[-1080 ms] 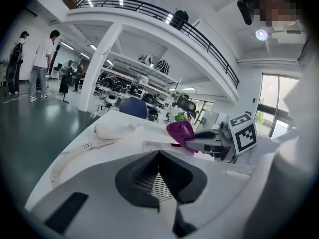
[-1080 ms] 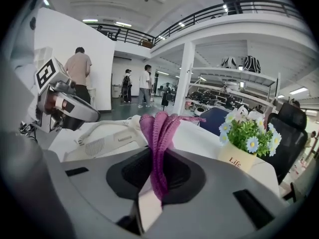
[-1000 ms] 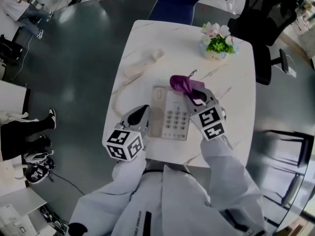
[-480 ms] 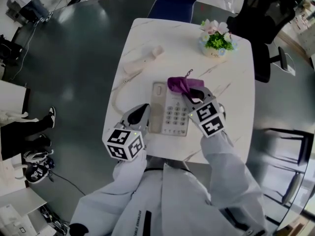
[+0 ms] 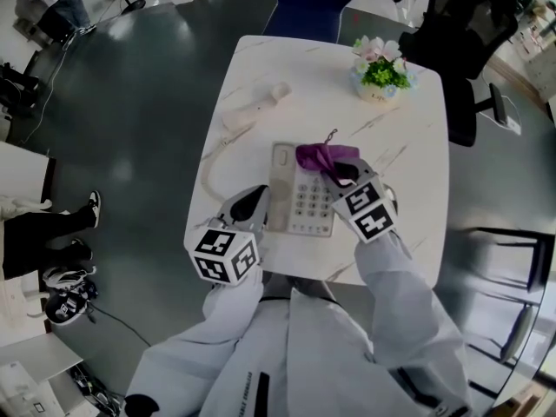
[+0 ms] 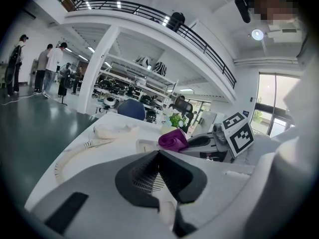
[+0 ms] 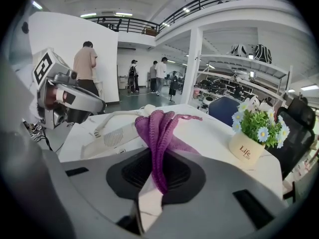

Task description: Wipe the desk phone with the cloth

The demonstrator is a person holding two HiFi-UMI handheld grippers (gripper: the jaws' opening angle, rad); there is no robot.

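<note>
The white desk phone base (image 5: 300,202) lies on the marble table (image 5: 408,146), its handset (image 5: 252,107) off and lying to the far left on its coiled cord. A purple cloth (image 5: 323,156) rests on the base's top right corner, and my right gripper (image 5: 344,174) is shut on it. In the right gripper view the cloth (image 7: 158,128) hangs pinched between the jaws of my right gripper (image 7: 158,158). My left gripper (image 5: 248,205) sits at the base's left edge, shut and empty. The left gripper (image 6: 158,152) view shows the cloth (image 6: 173,139) ahead.
A small pot of flowers (image 5: 380,76) stands at the table's far right corner, seen also as the pot (image 7: 247,146) in the right gripper view. A blue chair (image 5: 308,3) and a black chair (image 5: 460,50) stand behind the table. People stand far off on the dark floor.
The right gripper has drawn the cloth a little nearer onto the phone base's top edge. The left gripper has stayed at the base's left side.
</note>
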